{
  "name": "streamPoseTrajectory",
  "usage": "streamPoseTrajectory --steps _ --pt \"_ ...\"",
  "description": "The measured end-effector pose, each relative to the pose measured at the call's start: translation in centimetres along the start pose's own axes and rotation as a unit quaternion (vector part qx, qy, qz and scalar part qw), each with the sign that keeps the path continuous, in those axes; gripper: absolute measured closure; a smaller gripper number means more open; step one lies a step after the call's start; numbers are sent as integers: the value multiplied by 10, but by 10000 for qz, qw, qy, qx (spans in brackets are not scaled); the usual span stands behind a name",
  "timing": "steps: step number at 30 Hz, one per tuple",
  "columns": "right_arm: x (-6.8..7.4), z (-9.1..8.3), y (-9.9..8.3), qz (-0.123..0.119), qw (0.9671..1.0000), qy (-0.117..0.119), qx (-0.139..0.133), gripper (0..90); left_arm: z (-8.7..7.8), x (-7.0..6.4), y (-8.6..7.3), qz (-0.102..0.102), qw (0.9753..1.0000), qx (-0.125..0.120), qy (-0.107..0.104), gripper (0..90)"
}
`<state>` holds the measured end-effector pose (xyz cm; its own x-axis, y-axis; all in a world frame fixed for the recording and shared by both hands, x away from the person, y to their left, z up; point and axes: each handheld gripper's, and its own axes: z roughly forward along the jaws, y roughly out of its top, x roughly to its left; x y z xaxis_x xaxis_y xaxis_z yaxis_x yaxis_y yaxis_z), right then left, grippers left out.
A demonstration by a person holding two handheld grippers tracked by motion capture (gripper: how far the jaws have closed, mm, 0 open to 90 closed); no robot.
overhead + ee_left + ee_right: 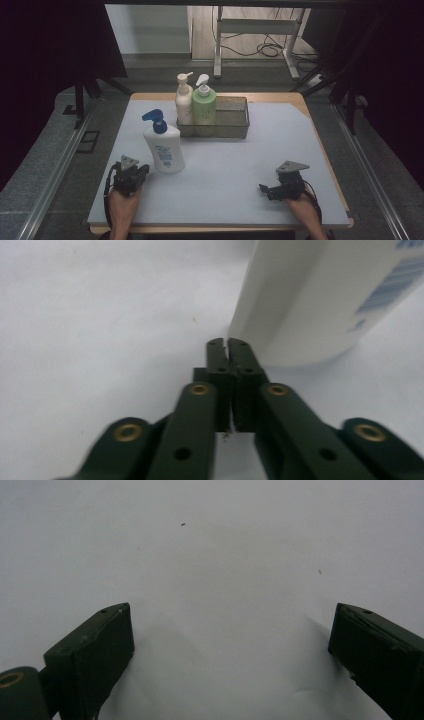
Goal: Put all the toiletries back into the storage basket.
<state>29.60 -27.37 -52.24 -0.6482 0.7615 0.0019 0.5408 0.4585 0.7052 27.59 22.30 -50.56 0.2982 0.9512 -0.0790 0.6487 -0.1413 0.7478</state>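
White pump bottle [164, 148] with a blue top stands upright on the desk [235, 175], just past the left gripper's [131, 172] closed fingers [220, 365]. Right gripper [272, 191] sits open, well apart.

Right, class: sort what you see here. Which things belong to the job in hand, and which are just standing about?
In the job:
- white bottle with blue pump, just ahead of the left gripper, jaws shut
- mesh basket, already holding two bottles
- right gripper, jaws open

Probably just about:
- cream bottle and green bottle in the basket
- table frame and cables on the floor behind
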Motion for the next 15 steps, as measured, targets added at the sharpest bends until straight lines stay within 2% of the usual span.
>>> streamPoseTrajectory --steps 7,11,15 --pt "0 0 0 5 10000 -4 -4 42 8 3 11 15 9999 35 93 892" --pt "0 0 0 2 10000 -4 -7 42 15 3 14 -45 10000 53 4 892" --pt "0 0 0 1 10000 -3 -7 42 20 3 17 -65 9999 98 98 888"
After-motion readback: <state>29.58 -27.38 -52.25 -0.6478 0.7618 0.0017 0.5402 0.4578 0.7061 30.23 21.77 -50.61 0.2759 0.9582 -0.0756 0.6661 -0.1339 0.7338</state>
